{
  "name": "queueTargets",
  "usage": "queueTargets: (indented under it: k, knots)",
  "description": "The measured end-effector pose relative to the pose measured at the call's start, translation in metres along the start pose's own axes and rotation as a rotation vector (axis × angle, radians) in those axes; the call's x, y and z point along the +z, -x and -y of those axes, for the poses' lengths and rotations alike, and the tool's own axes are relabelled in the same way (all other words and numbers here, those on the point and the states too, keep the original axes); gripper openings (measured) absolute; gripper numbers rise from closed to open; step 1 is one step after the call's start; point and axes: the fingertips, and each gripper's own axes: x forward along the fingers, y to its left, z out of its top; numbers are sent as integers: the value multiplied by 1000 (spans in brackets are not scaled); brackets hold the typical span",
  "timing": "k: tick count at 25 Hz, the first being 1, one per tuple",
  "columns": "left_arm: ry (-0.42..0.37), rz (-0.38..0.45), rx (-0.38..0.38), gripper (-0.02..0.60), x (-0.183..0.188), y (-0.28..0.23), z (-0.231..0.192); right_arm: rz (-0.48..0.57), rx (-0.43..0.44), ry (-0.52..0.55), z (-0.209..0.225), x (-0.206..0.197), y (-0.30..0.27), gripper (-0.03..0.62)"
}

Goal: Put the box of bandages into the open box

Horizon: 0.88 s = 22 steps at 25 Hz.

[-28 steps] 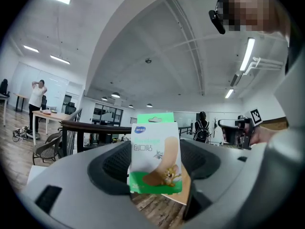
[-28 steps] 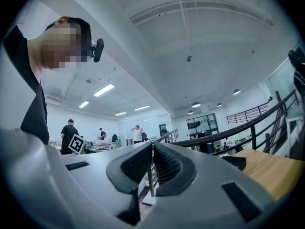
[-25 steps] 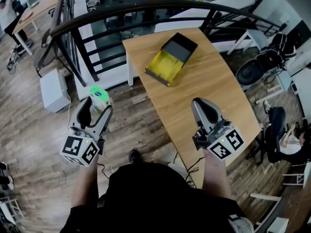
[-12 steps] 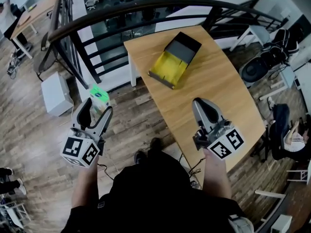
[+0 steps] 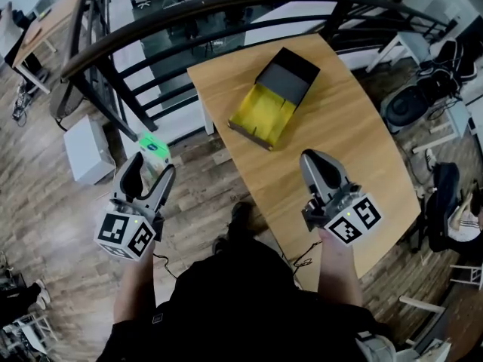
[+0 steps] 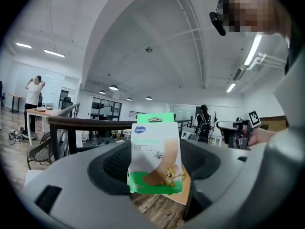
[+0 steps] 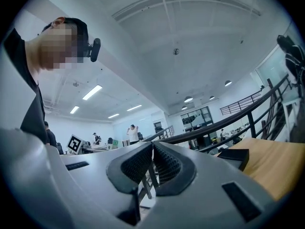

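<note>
The bandage box (image 5: 154,148), white with a green top and a cartoon print, stands upright between the jaws of my left gripper (image 5: 149,166), which is shut on it over the wooden floor, left of the table. In the left gripper view the bandage box (image 6: 155,157) fills the gap between the pads. The open box (image 5: 273,96), yellow inside with a black lid part, lies on the wooden table (image 5: 339,134) ahead and to the right. My right gripper (image 5: 315,161) hovers over the table's near part, shut with nothing in it; its pads (image 7: 162,165) touch.
A dark curved railing (image 5: 173,17) runs behind the table. A white cabinet (image 5: 85,148) stands on the floor at the left. Chairs and bags (image 5: 411,104) crowd the right side. The black edge of the open box (image 7: 233,157) shows in the right gripper view.
Both grippers keep their pose and the left one still holds the bandage box. The person's feet have stepped forward, and the table has shifted slightly in view.
</note>
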Motion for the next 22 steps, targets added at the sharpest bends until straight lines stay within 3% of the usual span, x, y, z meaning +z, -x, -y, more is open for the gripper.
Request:
queueTargets:
  k: [10, 22]
  knots:
    - [-17, -40, -32, 328, 26, -102, 2, 17, 2, -60, 82, 8, -38, 38]
    - [-23, -50, -102, 328, 31, -162, -2, -5, -44, -53, 115, 13, -59, 38]
